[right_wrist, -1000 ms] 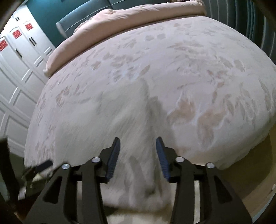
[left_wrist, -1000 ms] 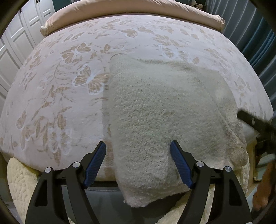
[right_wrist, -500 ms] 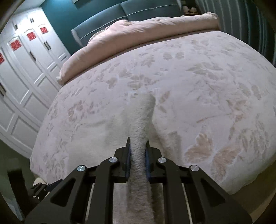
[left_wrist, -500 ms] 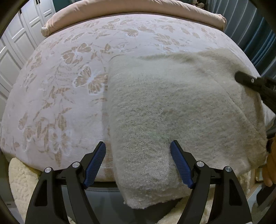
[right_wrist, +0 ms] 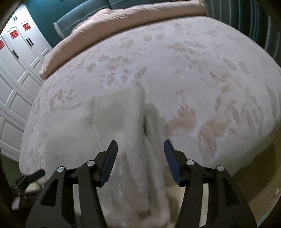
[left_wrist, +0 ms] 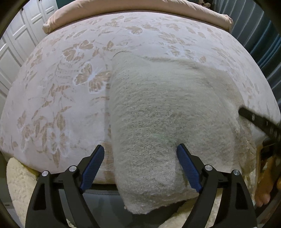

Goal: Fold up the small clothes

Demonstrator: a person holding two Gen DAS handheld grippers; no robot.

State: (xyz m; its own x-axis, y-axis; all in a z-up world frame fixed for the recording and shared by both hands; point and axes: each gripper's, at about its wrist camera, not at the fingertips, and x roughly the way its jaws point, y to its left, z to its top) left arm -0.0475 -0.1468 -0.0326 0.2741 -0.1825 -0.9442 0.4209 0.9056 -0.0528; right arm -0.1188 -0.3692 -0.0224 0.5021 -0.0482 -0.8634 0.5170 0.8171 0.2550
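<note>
A cream fuzzy knit garment [left_wrist: 158, 114] lies on the pink floral bedspread [left_wrist: 52, 105], its near end hanging over the bed's front edge. My left gripper [left_wrist: 140, 161] is open, its blue pads on either side of the hanging end, not closed on it. My right gripper [right_wrist: 140, 157] is open above the garment's right part [right_wrist: 123, 119], which lies in soft folds. Its black finger shows at the right edge of the left wrist view [left_wrist: 258, 121].
A rolled pink duvet [left_wrist: 140, 7] lies across the bed's far end. White wardrobe doors [right_wrist: 15, 57] stand at the left. A cream fleecy rug [left_wrist: 15, 182] lies on the floor by the bed. Blue curtains [left_wrist: 270, 49] hang at the right.
My right gripper had closed on a fold of the garment and lifted it; now it has opened, let go and pulled back. The garment has settled lower on the right. My left gripper stayed open.
</note>
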